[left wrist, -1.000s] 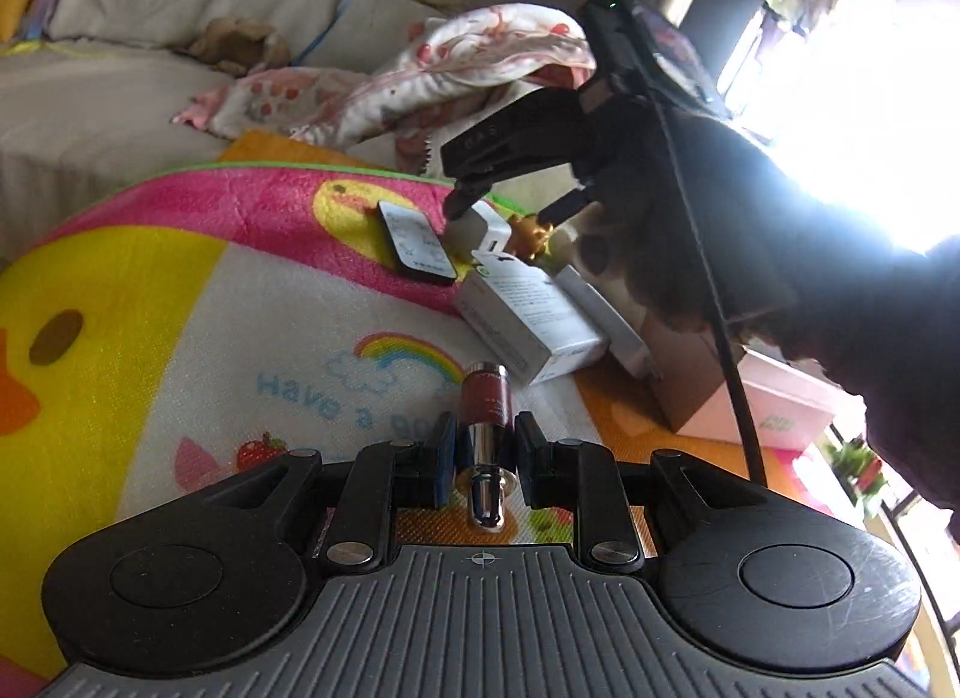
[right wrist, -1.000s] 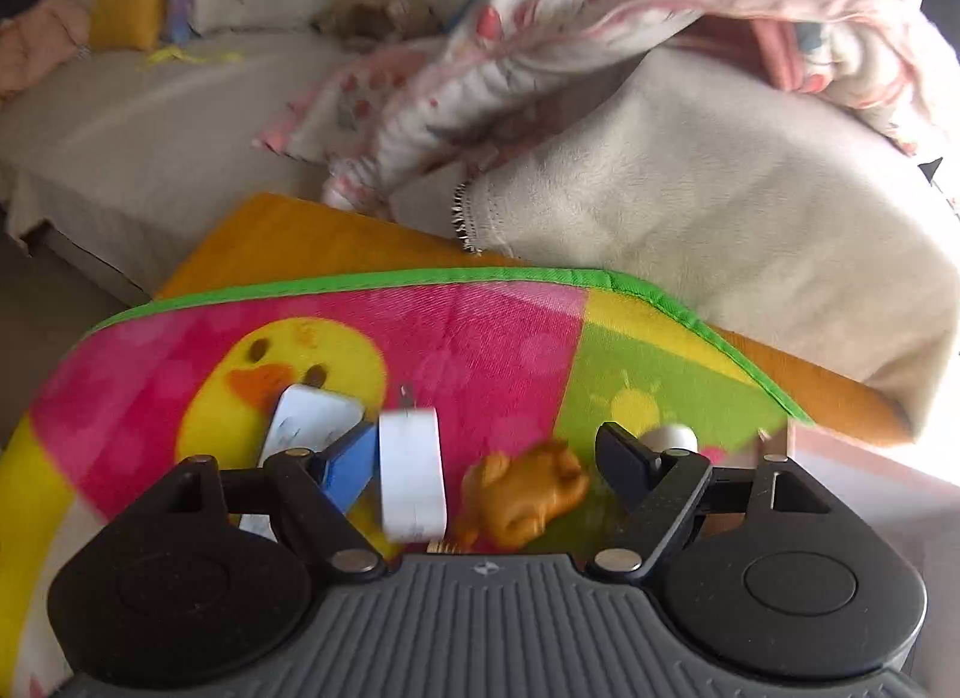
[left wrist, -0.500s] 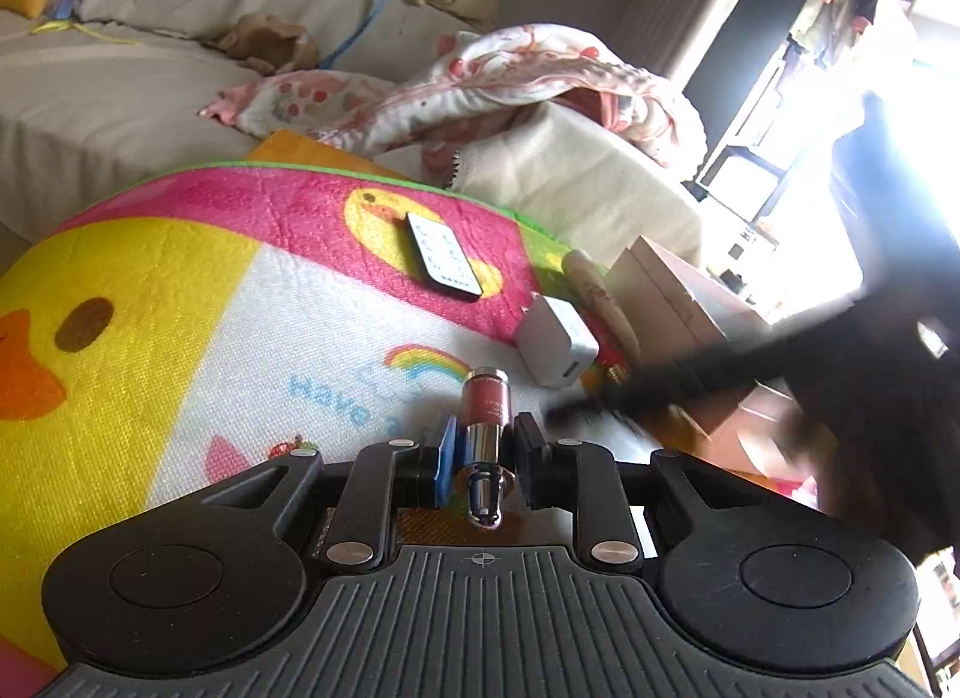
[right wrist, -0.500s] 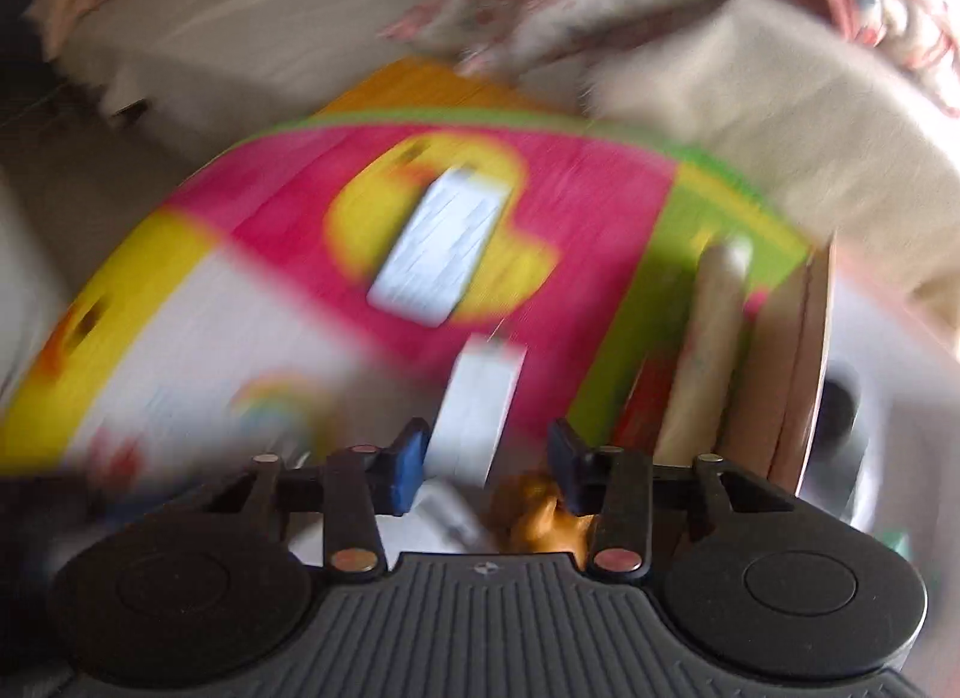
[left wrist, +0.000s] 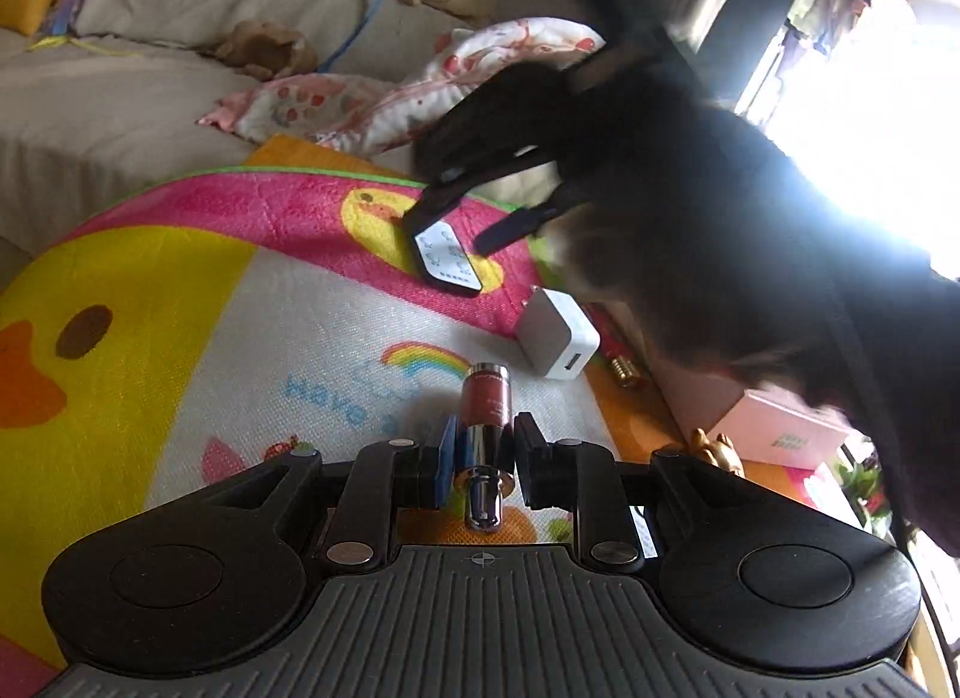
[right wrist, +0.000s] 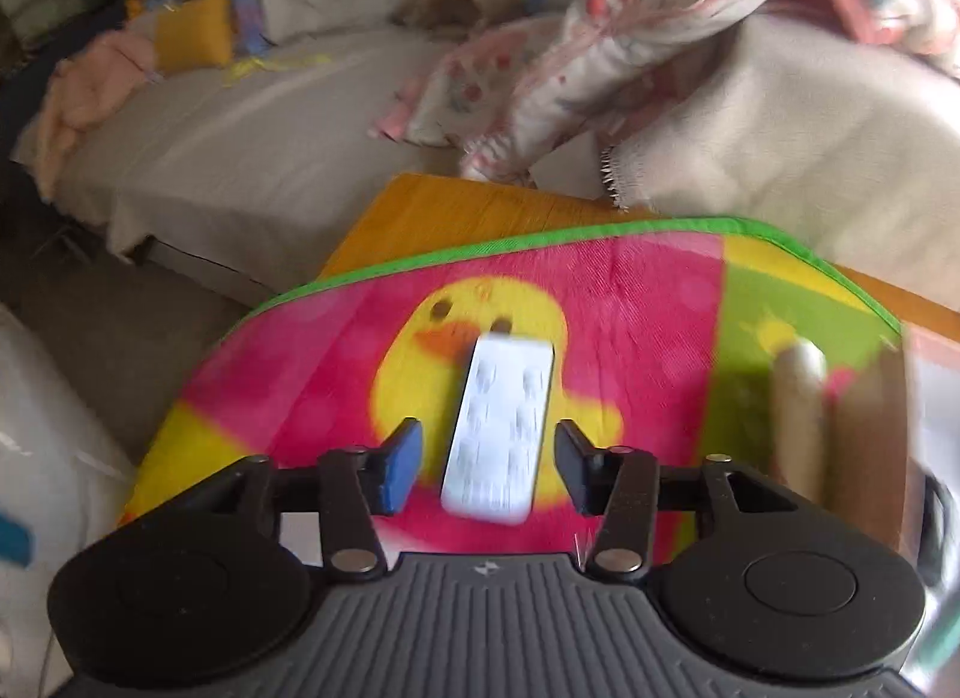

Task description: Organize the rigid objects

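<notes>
Clamped tight, the left gripper (left wrist: 482, 446) has its jaws on a lipstick (left wrist: 483, 404), pinching the silver stem so the dark red tube points forward over the mat (left wrist: 180, 302), at the spot where a small rainbow is printed. Over at the right gripper (right wrist: 487, 467) the jaws stand well apart, one on each side of a white remote (right wrist: 501, 428) without touching it. That remote lies flat on the mat's yellow duck, near the far edge with its green border; the picture from the right wrist is blurred, so its buttons barely read. From the left wrist the right gripper (left wrist: 447, 221) shows as a dark shape coming in from the right, with the upper finger (left wrist: 438, 200) just at the remote's (left wrist: 447, 260) far end.

A white charger (left wrist: 557, 341) sits on the mat between the remote and the lipstick, nearer the right edge, its port facing the near side. Just beside it toward that edge lies a small gold-tipped thing (left wrist: 624, 371) I can't make out. A gold figurine (left wrist: 711, 446) stands at the near right edge, next to a pink box (left wrist: 792, 437). At the mat's far right a pale tube (right wrist: 798, 416) lies against a brown box (right wrist: 870, 434). Beyond the far edge is a sofa (left wrist: 120, 98) with a flowered blanket (left wrist: 372, 104).
</notes>
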A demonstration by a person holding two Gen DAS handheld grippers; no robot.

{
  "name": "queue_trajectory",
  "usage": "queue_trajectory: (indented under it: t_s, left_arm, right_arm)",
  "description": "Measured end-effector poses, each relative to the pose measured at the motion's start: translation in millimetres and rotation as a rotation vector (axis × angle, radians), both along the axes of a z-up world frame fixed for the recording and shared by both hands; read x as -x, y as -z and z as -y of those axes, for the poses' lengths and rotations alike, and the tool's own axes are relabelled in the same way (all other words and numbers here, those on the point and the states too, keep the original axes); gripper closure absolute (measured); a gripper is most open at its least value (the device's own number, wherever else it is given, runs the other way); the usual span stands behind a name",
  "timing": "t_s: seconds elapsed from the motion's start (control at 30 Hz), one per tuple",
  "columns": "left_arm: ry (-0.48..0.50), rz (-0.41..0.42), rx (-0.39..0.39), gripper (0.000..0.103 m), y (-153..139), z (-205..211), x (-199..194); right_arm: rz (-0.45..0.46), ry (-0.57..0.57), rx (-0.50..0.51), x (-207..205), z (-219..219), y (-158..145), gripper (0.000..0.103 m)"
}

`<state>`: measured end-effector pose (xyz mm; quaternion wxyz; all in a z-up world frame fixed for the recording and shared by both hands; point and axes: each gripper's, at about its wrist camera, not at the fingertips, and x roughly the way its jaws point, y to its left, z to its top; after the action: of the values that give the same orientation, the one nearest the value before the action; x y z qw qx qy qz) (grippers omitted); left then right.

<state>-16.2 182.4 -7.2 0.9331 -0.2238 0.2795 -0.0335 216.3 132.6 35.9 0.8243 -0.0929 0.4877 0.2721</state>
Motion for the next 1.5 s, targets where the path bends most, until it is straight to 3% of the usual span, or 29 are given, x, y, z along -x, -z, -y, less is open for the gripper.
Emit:
queue_trajectory:
  t_s: [0.07,0.1,0.27,0.3,0.37,0.47,0.6,0.73,0.83,0.87,0.9,1.07,1.2,1.5]
  left_arm:
    - [0.001,0.001,0.008,0.079,0.3,-1.1,0.0]
    - [0.003,0.003,0.009,0.079,0.3,-1.5,0.0]
    - [0.015,0.006,0.023,0.079,1.0,-3.0,0.7]
    - [0.017,0.006,0.023,0.079,0.9,-2.8,0.5]
    - [0.024,0.007,0.017,0.079,1.4,-1.9,-0.9]
    - [0.033,0.006,0.006,0.079,1.3,0.5,-2.0]
    - [0.06,0.006,-0.031,0.079,-0.5,8.0,-4.8]
    - [0.077,0.001,-0.064,0.079,-2.6,15.4,-4.2]
    - [0.101,-0.016,-0.073,0.079,-2.5,23.0,-2.0]
    - [0.112,-0.02,-0.077,0.079,-2.4,26.8,0.3]
    - [0.123,-0.023,-0.086,0.079,-2.5,31.3,3.4]
    - [0.182,-0.036,-0.188,0.08,-6.8,56.7,21.9]
    - [0.253,-0.059,-0.239,0.08,-10.4,70.8,38.2]
    - [0.239,-0.084,-0.293,0.079,-12.1,85.3,36.3]
  right_arm:
    - [0.027,-0.005,0.039,-1.6,-9.2,3.8,0.056]
    - [0.032,-0.035,0.056,1.9,-12.2,2.4,0.064]
    - [0.064,-0.099,-0.039,46.5,36.5,-40.3,0.065]
    - [0.079,-0.11,-0.058,57.4,53.1,-49.2,0.072]
    - [0.092,-0.127,-0.079,83.5,87.1,-64.8,0.103]
    - [0.165,-0.095,-0.091,125.1,147.2,-78.1,0.102]
    - [0.251,-0.02,-0.011,168.9,206.3,-67.7,0.102]
    - [0.206,0.007,-0.031,192.6,245.5,-42.9,0.097]
    - [0.153,-0.015,-0.113,208.8,252.0,-23.7,0.062]
    - [0.148,-0.026,-0.138,214.2,250.9,-19.1,0.042]
    - [0.148,-0.045,-0.157,220.1,247.2,-11.0,0.033]
    - [0.268,-0.103,-0.062,246.8,224.0,10.6,0.035]
    - [0.276,-0.103,-0.02,249.2,230.3,19.4,0.055]
    - [0.294,0.023,-0.037,255.6,285.0,25.6,0.053]
